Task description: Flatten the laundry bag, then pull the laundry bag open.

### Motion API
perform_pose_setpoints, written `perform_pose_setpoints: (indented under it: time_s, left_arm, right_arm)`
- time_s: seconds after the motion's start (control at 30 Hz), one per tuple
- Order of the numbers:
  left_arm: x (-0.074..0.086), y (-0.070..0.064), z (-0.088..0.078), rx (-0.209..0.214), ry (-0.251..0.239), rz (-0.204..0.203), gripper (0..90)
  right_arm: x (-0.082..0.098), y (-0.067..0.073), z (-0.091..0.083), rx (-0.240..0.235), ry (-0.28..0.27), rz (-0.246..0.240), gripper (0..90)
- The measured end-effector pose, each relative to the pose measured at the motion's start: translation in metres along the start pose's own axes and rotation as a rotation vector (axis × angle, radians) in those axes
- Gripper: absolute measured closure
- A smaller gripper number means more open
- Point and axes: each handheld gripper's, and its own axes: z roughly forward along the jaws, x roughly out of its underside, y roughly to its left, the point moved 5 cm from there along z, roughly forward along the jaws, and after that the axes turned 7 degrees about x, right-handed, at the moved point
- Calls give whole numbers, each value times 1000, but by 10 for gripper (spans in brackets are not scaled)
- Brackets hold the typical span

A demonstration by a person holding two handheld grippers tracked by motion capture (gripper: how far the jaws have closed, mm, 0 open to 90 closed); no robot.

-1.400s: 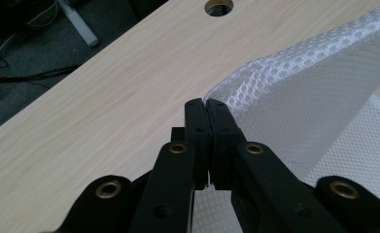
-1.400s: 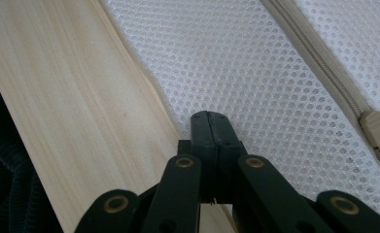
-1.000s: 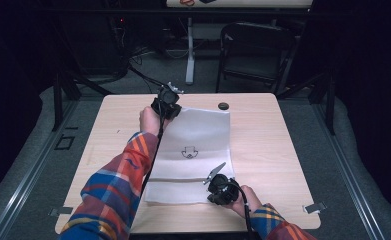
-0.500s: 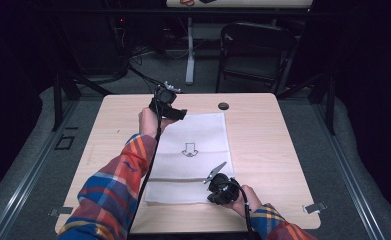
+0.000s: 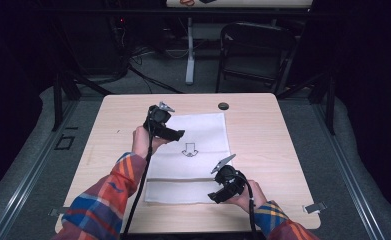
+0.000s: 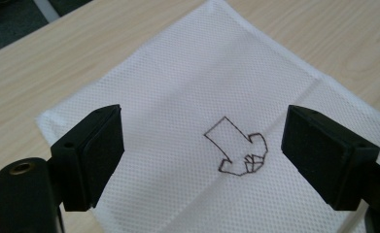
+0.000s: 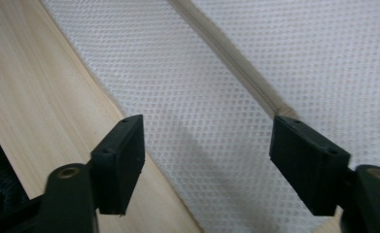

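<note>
White cloth (image 5: 193,157) is laid flat at the bench (image 5: 283,150) centre, its near strip folded over, with bare wood left on every side. Left hand-held gripper (image 5: 175,134) is held over the cloth's far-left part, right hand-held gripper (image 5: 214,196) at its near-right edge; both have just been opening, jaws spread, nothing between them

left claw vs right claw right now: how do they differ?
The left claw hovers over the far part of the white cloth, beside its arrow drawing; the right claw sits low at the cloth's near folded edge. The left points across the table, the right toward the person. Shared: both have just been opening, open with nothing gripped.
</note>
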Motion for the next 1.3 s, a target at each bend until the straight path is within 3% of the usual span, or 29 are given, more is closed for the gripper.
perform_pose_setpoints:
  time_s: [0.3, 0.67, 1.13, 1.3]
  left_arm:
    - [32, -14, 0, 57, 14, -1, 133]
    - [57, -26, 2, 112, 50, 4, 113]
    - [62, -42, 7, 150, 83, 34, 106]
    - [62, -44, 8, 159, 80, 40, 107]
  right_arm:
    - [3, -22, -11, 18, -13, 37, 175]
    - [6, -37, -17, 51, -17, 81, 178]
    - [15, -53, -24, 83, -17, 117, 241]
    - [19, -59, -22, 82, -9, 145, 367]
